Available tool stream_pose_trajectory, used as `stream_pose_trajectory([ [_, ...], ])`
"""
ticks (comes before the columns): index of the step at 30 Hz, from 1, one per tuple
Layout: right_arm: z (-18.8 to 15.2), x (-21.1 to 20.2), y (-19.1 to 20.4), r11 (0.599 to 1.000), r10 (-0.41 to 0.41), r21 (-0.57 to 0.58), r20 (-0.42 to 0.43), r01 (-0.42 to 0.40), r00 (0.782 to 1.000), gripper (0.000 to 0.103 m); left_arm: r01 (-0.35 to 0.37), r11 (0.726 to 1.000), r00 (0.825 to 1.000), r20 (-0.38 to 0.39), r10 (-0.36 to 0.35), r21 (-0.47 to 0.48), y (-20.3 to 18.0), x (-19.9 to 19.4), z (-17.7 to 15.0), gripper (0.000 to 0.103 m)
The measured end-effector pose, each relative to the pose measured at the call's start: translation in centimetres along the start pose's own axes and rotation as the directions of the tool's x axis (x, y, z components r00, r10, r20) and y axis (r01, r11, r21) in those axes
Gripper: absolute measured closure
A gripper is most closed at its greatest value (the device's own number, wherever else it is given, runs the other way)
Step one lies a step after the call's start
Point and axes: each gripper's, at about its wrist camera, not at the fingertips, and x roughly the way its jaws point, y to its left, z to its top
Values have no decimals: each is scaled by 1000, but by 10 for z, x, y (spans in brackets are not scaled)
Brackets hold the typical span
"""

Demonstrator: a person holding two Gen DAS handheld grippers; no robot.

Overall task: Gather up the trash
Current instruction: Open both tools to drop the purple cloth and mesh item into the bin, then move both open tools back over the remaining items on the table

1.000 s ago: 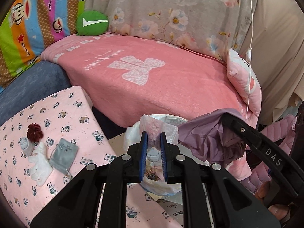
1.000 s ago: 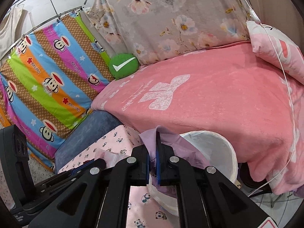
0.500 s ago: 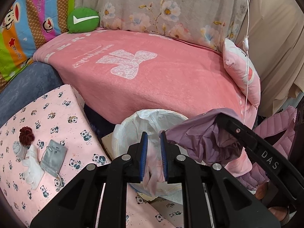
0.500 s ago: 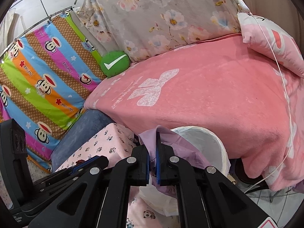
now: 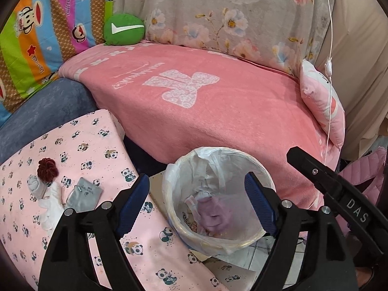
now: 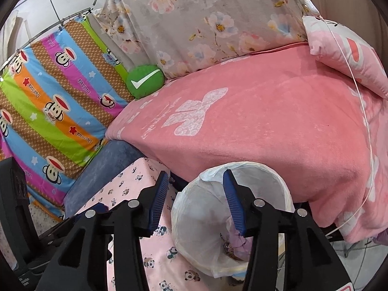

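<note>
A white bin with a plastic liner [image 5: 260,168] stands between the panda-print surface and the pink bed; it also shows in the right wrist view [image 6: 278,181]. Crumpled purple trash [image 5: 212,212] and a pale pink wrapper [image 5: 191,200] lie inside it; the purple piece also shows in the right wrist view [image 6: 236,242]. My left gripper [image 5: 196,200] is open and empty above the bin. My right gripper [image 6: 196,192] is open and empty over the bin's left rim. On the panda-print surface lie a grey pouch [image 5: 83,194], a dark red scrunchie [image 5: 47,169] and white crumpled pieces [image 5: 49,206].
The pink blanket-covered bed [image 5: 206,101] lies behind the bin, with a pink pillow [image 5: 322,109] at right and a green check-mark cushion [image 5: 123,29] at back. A white cord [image 5: 328,48] hangs at right. The right gripper's body [image 5: 339,194] reaches in beside the bin.
Both grippers opened. The pink wrapper left my left gripper and the purple trash left my right gripper; both now lie in the bin.
</note>
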Motion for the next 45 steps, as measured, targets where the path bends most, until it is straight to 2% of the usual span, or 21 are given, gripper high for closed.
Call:
stream_pose_trajectory([
  [12, -10, -3, 29, 998, 17, -55, -11, -17, 1000, 51, -20, 998, 1000, 17, 21, -66, 30, -17, -8, 26],
  [25, -29, 4, 79, 988, 57, -138, -60, -64, 997, 49, -73, 979, 997, 19, 78, -188, 95, -40, -29, 26],
  [34, -56, 17, 130, 971, 87, -211, -123, -111, 989, 48, -130, 950, 990, 10, 139, -285, 152, -56, -52, 25],
  [45, -97, 49, 179, 952, 89, -266, -232, -151, 969, 45, -215, 881, 976, -58, 211, -421, 227, -60, -90, 22],
])
